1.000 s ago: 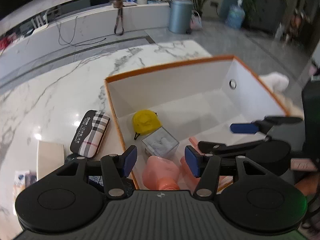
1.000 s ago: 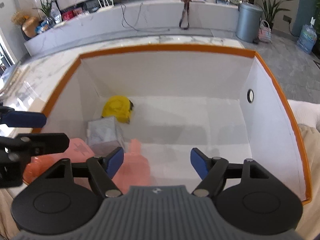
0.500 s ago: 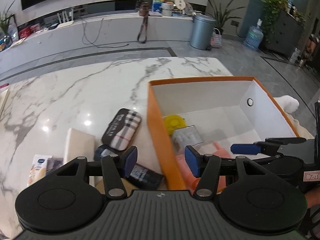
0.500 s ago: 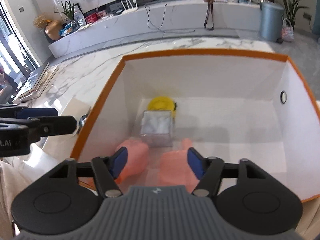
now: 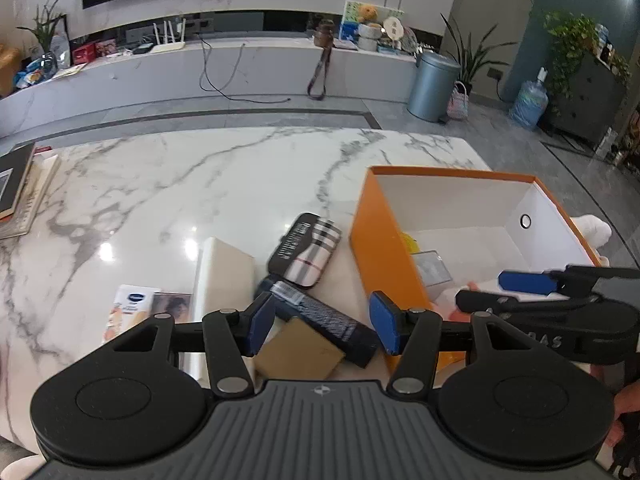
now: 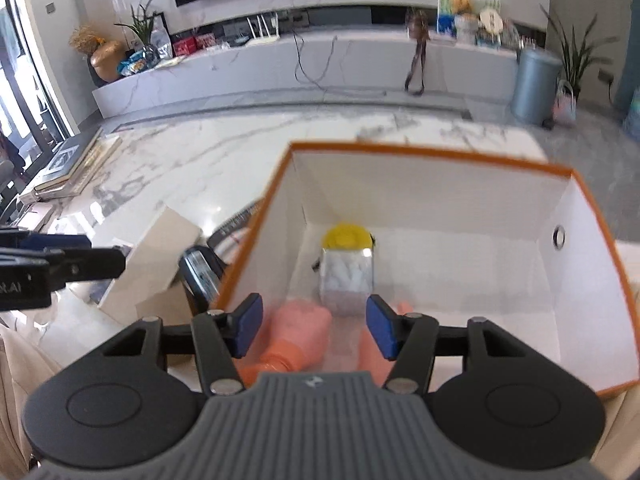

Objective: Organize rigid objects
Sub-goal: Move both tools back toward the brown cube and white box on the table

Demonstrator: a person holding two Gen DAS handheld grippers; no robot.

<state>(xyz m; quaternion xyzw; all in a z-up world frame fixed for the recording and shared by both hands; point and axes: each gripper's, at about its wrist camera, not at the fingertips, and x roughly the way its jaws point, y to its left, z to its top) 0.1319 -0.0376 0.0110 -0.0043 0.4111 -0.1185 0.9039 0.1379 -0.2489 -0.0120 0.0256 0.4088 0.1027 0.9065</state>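
An orange box [image 5: 376, 248] with white inside stands on the marble table; it also shows in the right wrist view [image 6: 592, 216]. Inside lie a yellow tape measure [image 6: 346, 236], a clear box of white pieces [image 6: 347, 276] and pink items [image 6: 304, 332]. Left of the box lie a plaid case [image 5: 310, 252], a dark tube [image 5: 324, 318], a tan block [image 5: 298, 354] and a white box [image 5: 224, 276]. My left gripper [image 5: 322, 326] is open and empty above the dark tube. My right gripper [image 6: 314, 328] is open and empty above the box's near left corner.
A small printed carton [image 5: 128, 308] and a photo card [image 5: 170, 306] lie at the near left. Books [image 5: 20, 192] are stacked at the table's far left edge. A low white counter [image 5: 240, 64] and a grey bin [image 5: 434, 80] stand beyond the table.
Both grippers have pulled back and shifted left. The left one was over the box and is now over the loose items beside it. The box contents have not moved.
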